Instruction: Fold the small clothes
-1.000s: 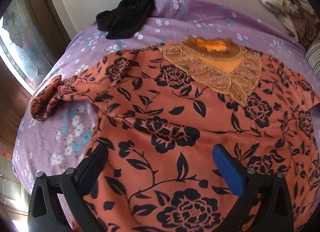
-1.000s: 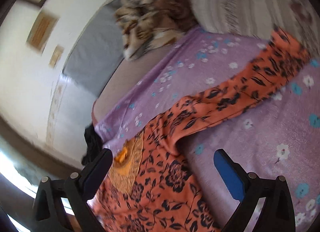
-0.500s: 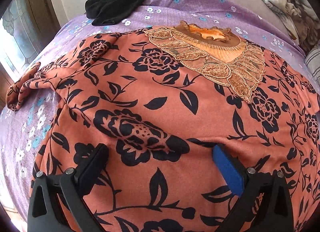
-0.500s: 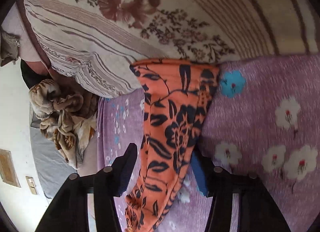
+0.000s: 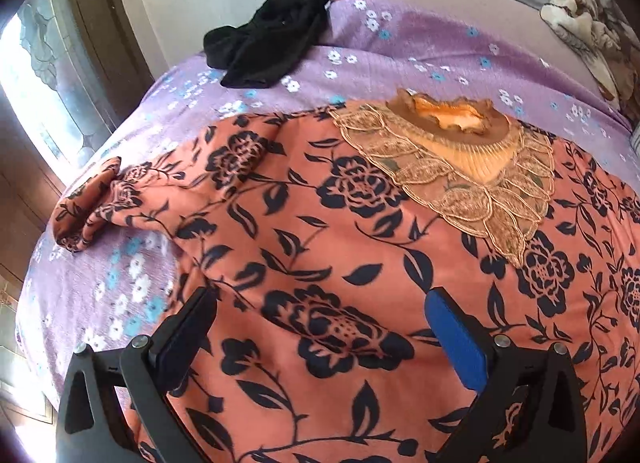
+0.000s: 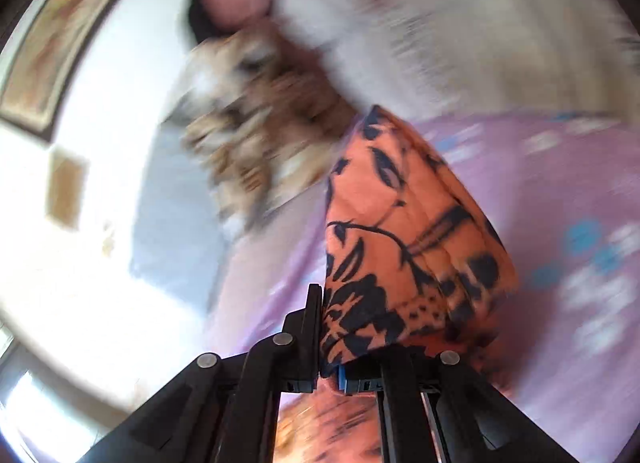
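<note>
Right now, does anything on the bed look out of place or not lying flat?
Yes. The orange floral garment lies spread flat, but its sleeve end on the left is bunched up. A black garment lies crumpled near the far edge of the purple bedsheet, unfolded.

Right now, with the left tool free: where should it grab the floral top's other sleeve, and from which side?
Take the sleeve cuff, the bunched end lying on the purple floral bedsheet. Come from its open outer side, at the left of the left wrist view; it stands clear of the orange floral top, so the left tool pinches only sleeve.
</note>
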`<state>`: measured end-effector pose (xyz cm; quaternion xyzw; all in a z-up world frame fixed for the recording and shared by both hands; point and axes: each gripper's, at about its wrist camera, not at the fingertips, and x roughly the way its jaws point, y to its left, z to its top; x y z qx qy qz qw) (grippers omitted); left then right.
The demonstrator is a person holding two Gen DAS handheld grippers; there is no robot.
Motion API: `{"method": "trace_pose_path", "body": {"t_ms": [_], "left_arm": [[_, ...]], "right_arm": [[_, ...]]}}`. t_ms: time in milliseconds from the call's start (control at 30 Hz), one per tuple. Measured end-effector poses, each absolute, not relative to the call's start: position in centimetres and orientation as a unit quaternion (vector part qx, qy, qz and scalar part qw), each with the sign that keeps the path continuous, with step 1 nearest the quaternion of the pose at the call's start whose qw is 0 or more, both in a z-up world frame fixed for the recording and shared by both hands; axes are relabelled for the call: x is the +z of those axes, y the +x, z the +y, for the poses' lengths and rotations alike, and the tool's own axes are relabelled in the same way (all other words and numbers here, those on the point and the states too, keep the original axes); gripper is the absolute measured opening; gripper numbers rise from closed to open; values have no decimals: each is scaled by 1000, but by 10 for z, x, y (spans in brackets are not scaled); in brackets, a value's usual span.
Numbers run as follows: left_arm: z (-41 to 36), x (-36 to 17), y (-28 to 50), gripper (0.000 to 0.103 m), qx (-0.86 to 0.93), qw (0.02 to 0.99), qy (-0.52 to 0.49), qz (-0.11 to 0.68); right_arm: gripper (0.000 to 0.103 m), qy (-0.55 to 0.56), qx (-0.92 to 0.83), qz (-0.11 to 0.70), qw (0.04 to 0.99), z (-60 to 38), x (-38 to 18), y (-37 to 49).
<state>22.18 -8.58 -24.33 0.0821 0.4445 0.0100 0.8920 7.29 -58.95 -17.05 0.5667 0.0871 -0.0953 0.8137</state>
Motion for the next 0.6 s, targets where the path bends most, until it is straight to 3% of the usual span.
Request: {"method": "trace_pose_path", "body": {"t_ms": [167, 267, 300, 367, 600], "left_arm": [[-52, -236, 228, 103, 42, 893, 56, 445], [-25, -228, 229, 103, 79, 897, 35, 433], [-17, -226, 229, 103, 91, 899, 28, 428], [-2, -223, 231, 103, 109, 900, 13, 422], [0, -220, 236, 103, 65, 906, -29, 416]], "right_arm": [[6, 524, 94, 157, 832, -452, -139, 162], [14, 526, 179, 226, 800, -377, -157, 204], [21, 518, 199, 249, 794, -356, -164, 215], [88, 507, 238, 289, 776, -323, -175, 228], [88, 543, 234, 271, 760, -318, -189, 210]]}}
